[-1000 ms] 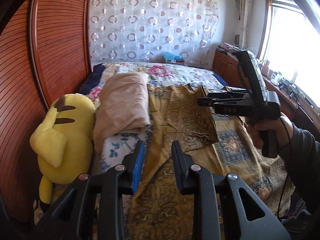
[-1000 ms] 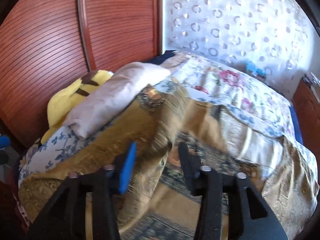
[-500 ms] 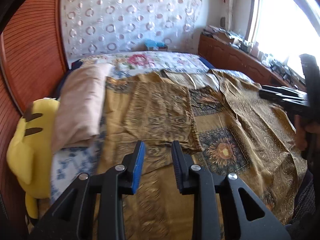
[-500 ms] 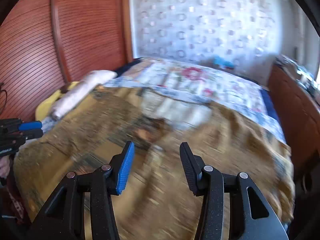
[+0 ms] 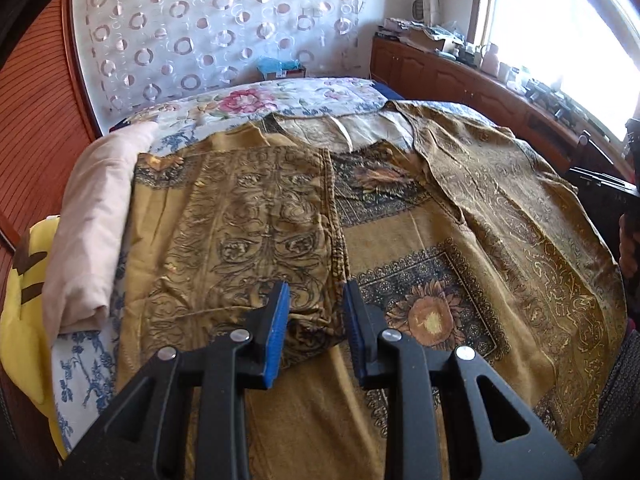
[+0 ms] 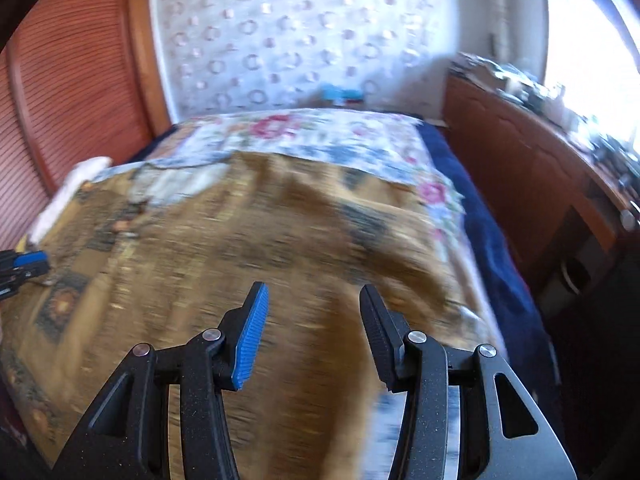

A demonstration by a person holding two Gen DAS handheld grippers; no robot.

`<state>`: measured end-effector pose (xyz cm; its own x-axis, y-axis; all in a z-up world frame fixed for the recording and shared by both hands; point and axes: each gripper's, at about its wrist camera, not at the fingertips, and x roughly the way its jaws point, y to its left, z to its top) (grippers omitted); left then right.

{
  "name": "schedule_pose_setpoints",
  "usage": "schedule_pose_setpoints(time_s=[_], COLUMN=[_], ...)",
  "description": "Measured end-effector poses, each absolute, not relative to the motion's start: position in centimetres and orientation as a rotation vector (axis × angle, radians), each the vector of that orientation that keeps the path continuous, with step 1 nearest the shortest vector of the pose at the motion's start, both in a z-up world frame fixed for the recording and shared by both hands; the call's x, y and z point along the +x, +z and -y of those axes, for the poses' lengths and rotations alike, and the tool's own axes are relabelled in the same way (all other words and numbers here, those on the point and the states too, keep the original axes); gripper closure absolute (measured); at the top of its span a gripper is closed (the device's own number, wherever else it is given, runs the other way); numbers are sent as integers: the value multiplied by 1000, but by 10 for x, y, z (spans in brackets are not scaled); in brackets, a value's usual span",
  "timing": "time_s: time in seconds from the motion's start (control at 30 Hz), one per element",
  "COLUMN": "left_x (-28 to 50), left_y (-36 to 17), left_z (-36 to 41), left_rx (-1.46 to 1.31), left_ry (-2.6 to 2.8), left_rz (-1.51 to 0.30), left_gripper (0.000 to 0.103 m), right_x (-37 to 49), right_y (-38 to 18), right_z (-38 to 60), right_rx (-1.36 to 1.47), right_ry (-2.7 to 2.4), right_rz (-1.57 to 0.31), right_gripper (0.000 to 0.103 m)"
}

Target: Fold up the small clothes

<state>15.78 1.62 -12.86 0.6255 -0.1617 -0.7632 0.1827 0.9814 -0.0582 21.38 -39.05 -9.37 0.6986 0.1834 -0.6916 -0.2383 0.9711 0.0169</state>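
A gold-brown patterned garment (image 5: 420, 240) lies spread across the bed, its left sleeve part (image 5: 256, 216) folded inward over the body. It shows blurred in the right wrist view (image 6: 280, 264). My left gripper (image 5: 314, 320) is open and empty, hovering just above the near edge of the folded part. My right gripper (image 6: 310, 328) is open and empty above the garment's right side; it shows at the right edge of the left wrist view (image 5: 608, 188). The left gripper shows at the left edge of the right wrist view (image 6: 24, 264).
A folded pink cloth (image 5: 92, 232) and a yellow plush toy (image 5: 20, 300) lie along the bed's left side by the wooden wall (image 5: 36, 128). A floral sheet (image 5: 256, 100) covers the bed. A wooden cabinet (image 6: 520, 168) runs along the right.
Both grippers swung right across the bed. The left wrist view now faces the folded sleeve; the right gripper moved off to the garment's right side. Both stayed open.
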Motion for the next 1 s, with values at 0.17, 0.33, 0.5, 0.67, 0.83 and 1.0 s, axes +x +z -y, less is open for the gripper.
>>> schedule_pose_setpoints(time_s=[0.17,0.33,0.5,0.67,0.83,1.0], left_x=[163,170,176,176,175,177], left_y=[-137,-139,-140,-141,-142,-142], left_z=[-12,-9,-4,0,0,4], left_rx=[39,47,64,94,94,99], left_ry=[-197,-199,-204,-208,-222,-248], left_rz=[-892,-902,-908,-894,-870,-873], left_gripper=[78,78,78,78,75,65], right_x=[223,232,244,252,260,261], right_y=[-100,-107,-116,-121,-124,-121], right_z=[430,450,457,461,469,462], right_rx=[-42,-12,13,34,103,58], right_ry=[162,136,132,145,174,188], right_rz=[-788,-823,-875,-905,-927,-921], right_gripper=[55,55,55,55,56,77])
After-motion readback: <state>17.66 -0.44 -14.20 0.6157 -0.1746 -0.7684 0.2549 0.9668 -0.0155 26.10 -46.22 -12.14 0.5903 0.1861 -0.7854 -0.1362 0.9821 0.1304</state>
